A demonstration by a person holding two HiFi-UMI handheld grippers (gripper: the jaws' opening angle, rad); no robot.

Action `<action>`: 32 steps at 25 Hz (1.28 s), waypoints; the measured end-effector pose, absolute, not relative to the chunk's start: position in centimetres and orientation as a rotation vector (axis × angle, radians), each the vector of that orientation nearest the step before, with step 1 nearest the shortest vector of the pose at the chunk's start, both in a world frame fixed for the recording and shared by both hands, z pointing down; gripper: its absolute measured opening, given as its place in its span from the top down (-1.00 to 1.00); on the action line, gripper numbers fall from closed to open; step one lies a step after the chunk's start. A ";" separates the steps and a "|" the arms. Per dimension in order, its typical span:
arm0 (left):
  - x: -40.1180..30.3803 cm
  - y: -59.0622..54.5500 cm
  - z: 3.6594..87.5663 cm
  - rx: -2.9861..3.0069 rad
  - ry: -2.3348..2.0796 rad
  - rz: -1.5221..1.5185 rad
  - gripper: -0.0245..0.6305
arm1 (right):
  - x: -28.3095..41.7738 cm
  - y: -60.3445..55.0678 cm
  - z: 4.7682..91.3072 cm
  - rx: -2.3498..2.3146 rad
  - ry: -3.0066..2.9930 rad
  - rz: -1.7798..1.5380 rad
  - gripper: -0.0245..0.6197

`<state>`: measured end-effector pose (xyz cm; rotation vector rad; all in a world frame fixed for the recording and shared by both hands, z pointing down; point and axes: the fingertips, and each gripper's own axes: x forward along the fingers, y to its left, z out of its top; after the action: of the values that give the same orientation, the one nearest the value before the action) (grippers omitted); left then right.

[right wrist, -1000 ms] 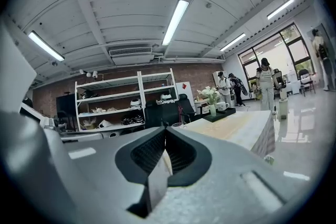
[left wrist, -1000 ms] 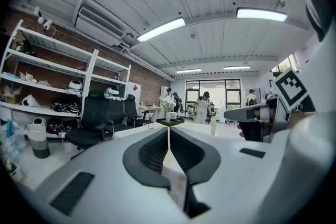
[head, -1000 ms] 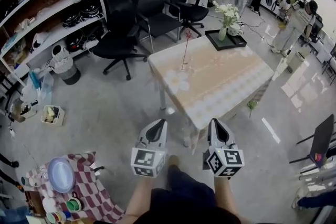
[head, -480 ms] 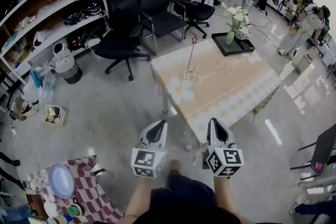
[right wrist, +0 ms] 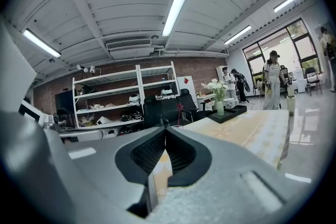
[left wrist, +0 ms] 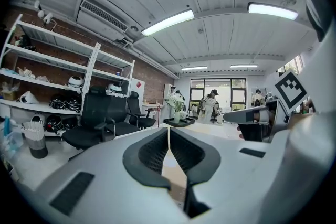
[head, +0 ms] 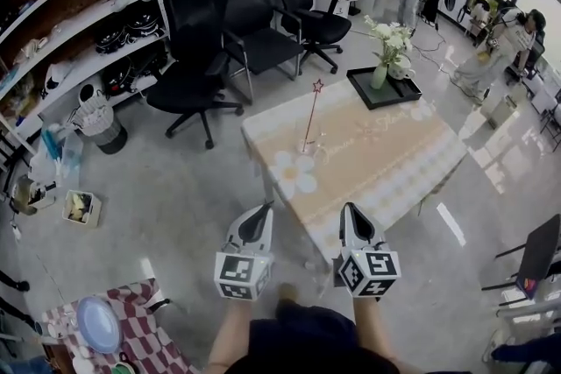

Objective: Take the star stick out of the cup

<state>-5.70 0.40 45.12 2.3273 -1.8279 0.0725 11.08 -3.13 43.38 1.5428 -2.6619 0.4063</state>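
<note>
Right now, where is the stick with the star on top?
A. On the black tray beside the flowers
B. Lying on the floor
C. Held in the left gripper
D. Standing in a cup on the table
D: the star stick stands in the cup on the table, while the left gripper and right gripper are both shut, empty and short of the table.

The counter (head: 377,162) carries 1 clear cup (head: 307,150) near its left corner, a star stick (head: 312,114) upright in it, and 1 black tray (head: 383,89) with a vase (head: 379,76) at its far corner.
</note>
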 end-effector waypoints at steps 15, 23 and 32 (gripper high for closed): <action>-5.3 -4.0 46.0 2.378 -1.779 0.110 0.87 | 11.3 -7.0 44.7 1.601 -2.643 0.435 0.91; -5.2 -5.9 45.8 2.396 -1.773 0.110 0.87 | 12.2 -8.7 44.2 1.680 -2.639 0.435 0.91; -5.6 -5.0 46.0 2.360 -1.770 0.056 0.87 | 11.8 -8.1 44.6 1.656 -2.634 0.453 0.91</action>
<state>-5.57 -5.03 46.01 2.3603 -1.7698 0.0563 11.85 -8.10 44.55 1.6556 -2.6344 0.4529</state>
